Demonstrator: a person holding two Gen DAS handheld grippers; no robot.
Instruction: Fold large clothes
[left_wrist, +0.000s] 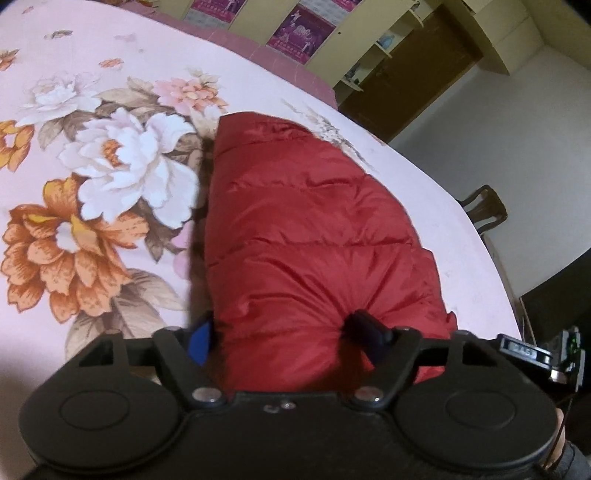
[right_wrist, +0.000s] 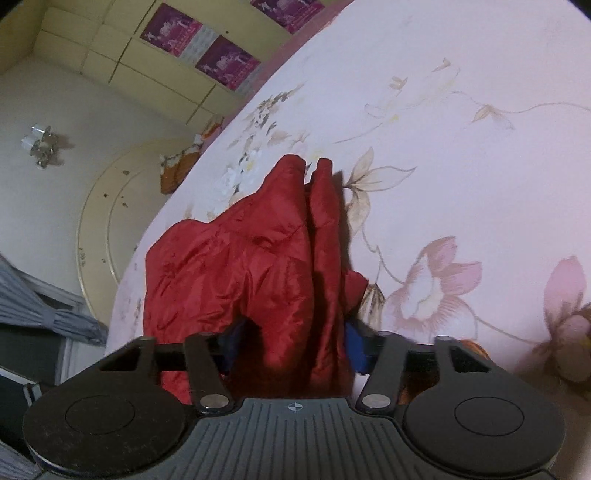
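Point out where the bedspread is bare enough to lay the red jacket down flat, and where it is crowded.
Free: the floral bedspread beside the red jacket, out to the maroon border, and in the right wrist view the wide pale stretch on the jacket's other side. Crowded: the near end, where the left gripper and right gripper straddle bunched fabric.
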